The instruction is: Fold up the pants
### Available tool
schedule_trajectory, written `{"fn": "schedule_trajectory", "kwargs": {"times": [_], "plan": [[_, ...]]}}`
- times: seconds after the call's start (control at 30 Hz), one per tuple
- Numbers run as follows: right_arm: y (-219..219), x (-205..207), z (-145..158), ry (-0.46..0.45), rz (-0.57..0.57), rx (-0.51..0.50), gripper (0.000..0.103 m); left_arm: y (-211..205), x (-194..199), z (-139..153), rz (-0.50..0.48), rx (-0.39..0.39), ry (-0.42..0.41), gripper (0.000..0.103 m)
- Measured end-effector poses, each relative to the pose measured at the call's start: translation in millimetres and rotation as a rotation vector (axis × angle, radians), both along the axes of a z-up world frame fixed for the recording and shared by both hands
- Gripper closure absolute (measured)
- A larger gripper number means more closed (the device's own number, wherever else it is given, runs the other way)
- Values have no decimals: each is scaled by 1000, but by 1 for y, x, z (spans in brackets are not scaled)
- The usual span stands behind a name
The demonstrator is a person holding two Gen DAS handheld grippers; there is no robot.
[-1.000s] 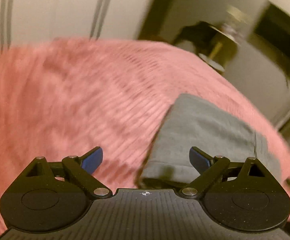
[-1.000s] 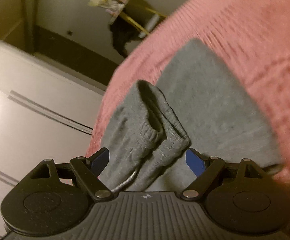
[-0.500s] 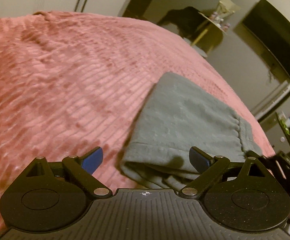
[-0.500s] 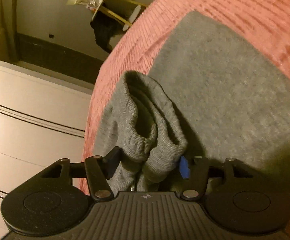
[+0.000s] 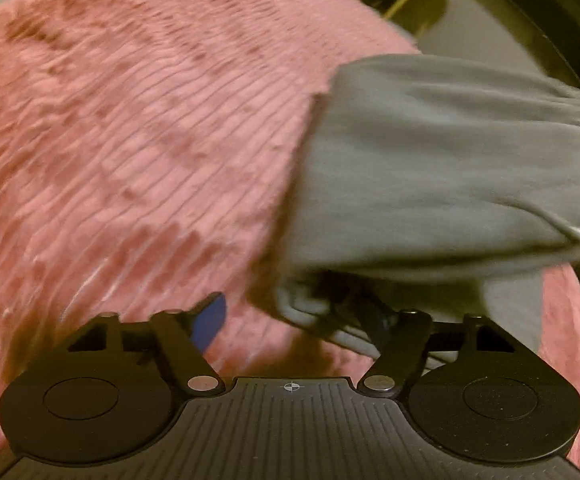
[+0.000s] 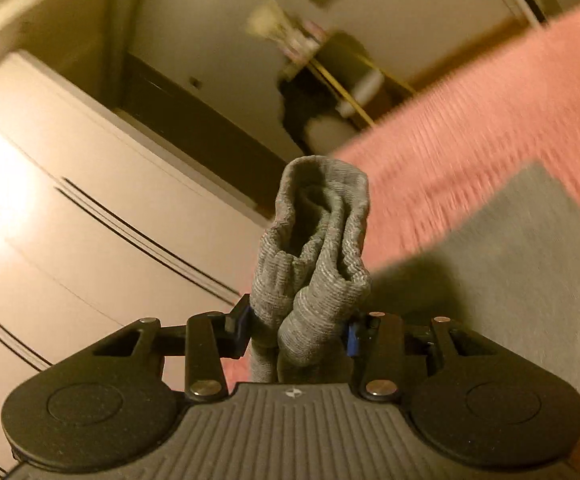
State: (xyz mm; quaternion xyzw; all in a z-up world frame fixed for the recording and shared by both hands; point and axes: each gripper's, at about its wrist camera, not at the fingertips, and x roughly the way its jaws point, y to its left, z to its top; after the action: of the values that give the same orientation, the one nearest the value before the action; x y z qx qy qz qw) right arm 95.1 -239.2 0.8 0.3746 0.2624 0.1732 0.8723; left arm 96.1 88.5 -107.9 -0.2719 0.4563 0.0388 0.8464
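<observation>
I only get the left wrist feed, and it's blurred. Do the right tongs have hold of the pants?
Observer: Yes. The right tongs are shut on a ribbed end of the gray pants.
Operator: Is that end lying on the bed?
Observer: No, it sticks up off the pink bedspread, in front of the white wardrobe.
Operator: And the rest?
Observer: A flat gray part lies on the bedspread, to the right of the tongs.

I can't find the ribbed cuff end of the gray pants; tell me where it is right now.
In the right wrist view, the ribbed cuff is bunched at centre, pinched in the right gripper, lifted above the pink bedspread.
</observation>
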Motion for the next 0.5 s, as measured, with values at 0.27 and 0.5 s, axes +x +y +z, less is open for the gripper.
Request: {"fn": "schedule_trajectory", "kwargs": {"times": [0.27,0.5], "plan": [[-43,-21,1,3,-72,-136,61,6,-7,7,66,-2,-84,41],[-66,-18,-54,139,-67,-234,50,3,-8,12,42,-11,-62,41]]}}
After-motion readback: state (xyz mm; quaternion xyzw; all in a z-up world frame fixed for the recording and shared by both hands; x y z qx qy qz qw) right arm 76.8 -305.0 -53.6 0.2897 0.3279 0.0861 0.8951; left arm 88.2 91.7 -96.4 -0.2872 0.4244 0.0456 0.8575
